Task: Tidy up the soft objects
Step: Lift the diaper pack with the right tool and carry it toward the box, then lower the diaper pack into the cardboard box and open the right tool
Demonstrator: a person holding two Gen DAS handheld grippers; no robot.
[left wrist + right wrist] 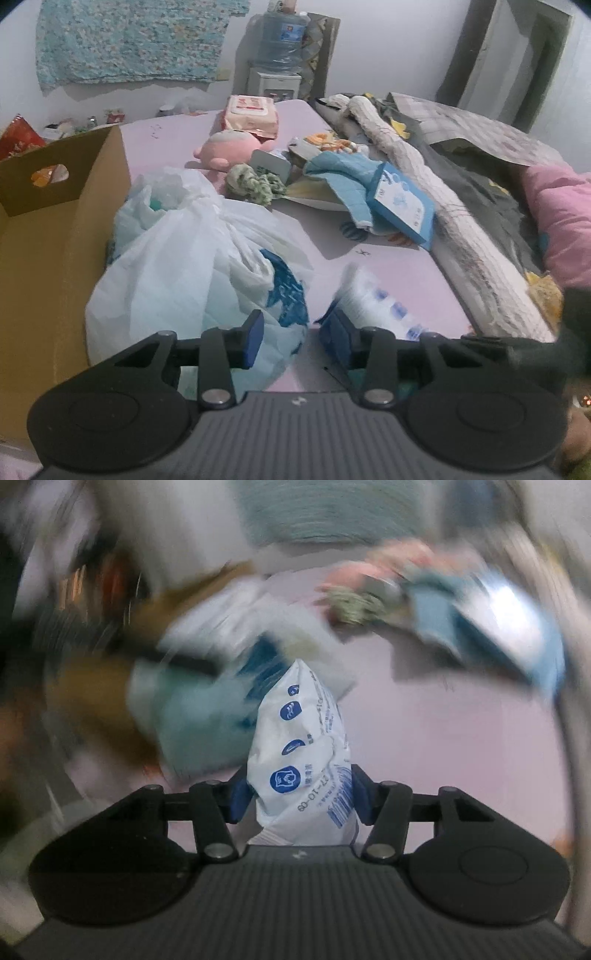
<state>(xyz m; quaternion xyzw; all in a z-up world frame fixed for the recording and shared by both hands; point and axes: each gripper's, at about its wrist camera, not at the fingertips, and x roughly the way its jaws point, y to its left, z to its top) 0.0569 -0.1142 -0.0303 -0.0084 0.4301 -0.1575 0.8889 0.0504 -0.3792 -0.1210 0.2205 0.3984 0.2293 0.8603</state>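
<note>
The right gripper (pixel 299 797) pinched a white tissue pack (pixel 301 746). The left gripper (pixel 295 332) stood spread, empty, beside a white plastic bag (pixel 177 258).

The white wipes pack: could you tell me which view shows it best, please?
The right wrist view: the wipes pack sits sharp between the right gripper pads. The left wrist view shows only a blurred part.

Each gripper (pixel 295 338) (pixel 297 797) has black linkage arms, silver pivot screws, blue pads, and a ribbed grey body.
</note>
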